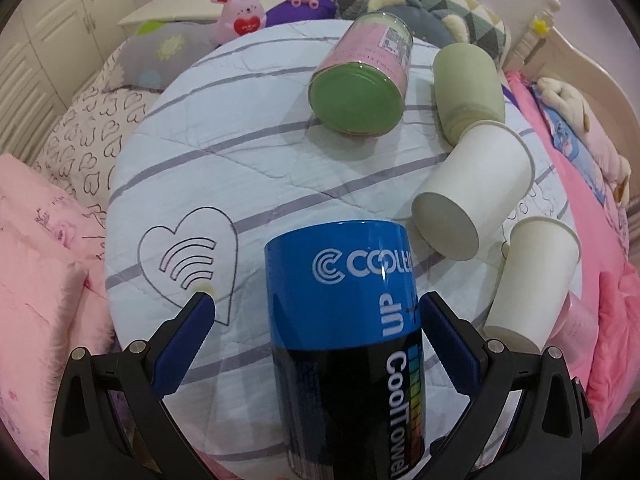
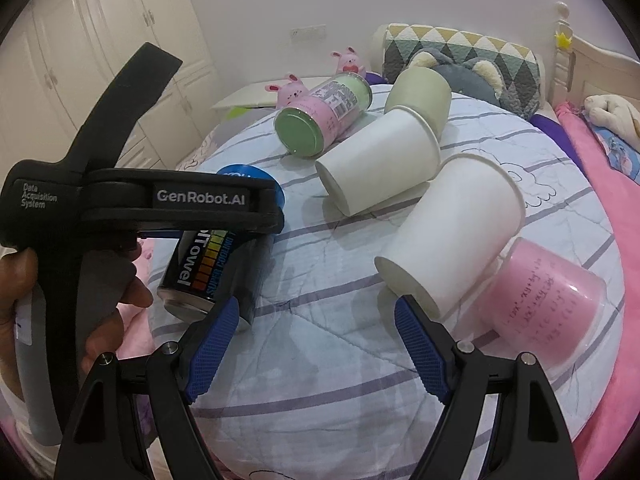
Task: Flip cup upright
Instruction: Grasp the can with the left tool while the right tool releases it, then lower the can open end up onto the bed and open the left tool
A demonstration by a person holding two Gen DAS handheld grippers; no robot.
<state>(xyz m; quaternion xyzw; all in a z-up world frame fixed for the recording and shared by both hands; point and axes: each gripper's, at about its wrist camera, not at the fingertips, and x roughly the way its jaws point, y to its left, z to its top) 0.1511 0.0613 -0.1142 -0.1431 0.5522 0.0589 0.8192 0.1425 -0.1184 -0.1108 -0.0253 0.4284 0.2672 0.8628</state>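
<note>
**Left gripper lines up on the blue can**

We're at the approach: the left gripper is spread wide around the blue can, which lies on its side on the quilt, its far end at 12 o'clock. One pad looks to brush its side; we judge nothing gripped yet. Next we need a squeeze, then a tilt upright. The right gripper hangs open and empty, a white paper cup at 1 o'clock.

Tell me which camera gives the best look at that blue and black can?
The left wrist view: the blue and black can lies large and central inside the open left gripper. In the right wrist view, the left gripper partly hides it.
</note>
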